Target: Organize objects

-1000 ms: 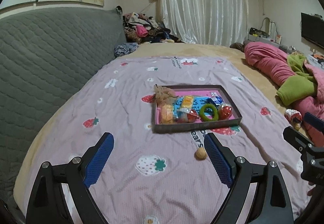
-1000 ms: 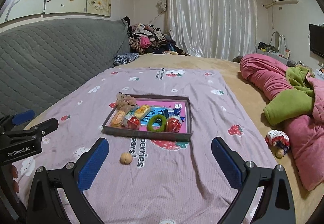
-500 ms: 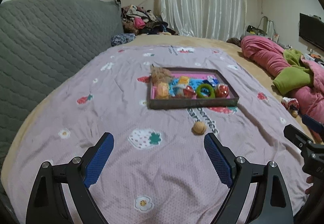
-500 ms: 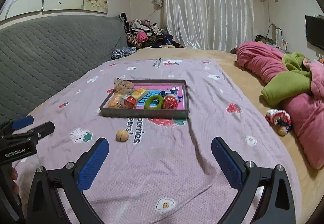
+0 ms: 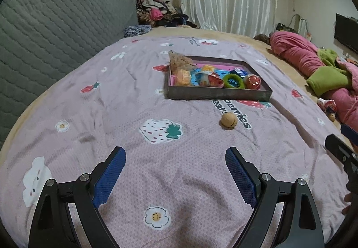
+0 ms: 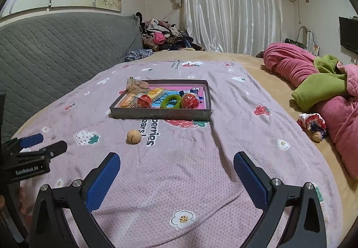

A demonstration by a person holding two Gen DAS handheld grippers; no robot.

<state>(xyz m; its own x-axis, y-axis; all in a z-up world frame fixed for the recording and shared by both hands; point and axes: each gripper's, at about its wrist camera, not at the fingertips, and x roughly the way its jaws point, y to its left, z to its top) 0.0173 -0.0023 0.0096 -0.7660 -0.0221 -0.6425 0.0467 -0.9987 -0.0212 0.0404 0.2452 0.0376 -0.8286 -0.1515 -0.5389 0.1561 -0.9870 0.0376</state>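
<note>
Left wrist view shows the walnut [image 5: 228,120] lying loose on the bed [image 5: 156,158] just before the tray [image 5: 219,93], light, hard, likely to roll, best pinched across its middle by either gripper's wide-apart, empty fingers [image 5: 108,177].

A blanket [image 6: 201,169] lies on the bed [image 6: 268,82]. A tray [image 6: 161,113] sits on the blanket, nearer its far edge. In the tray lie a ring [image 6: 171,101] and two balls [image 6: 190,100] – one on each side of the ring. A walnut [image 6: 133,136] lies on the blanket, in front of the tray's near edge – apart from it.
</note>
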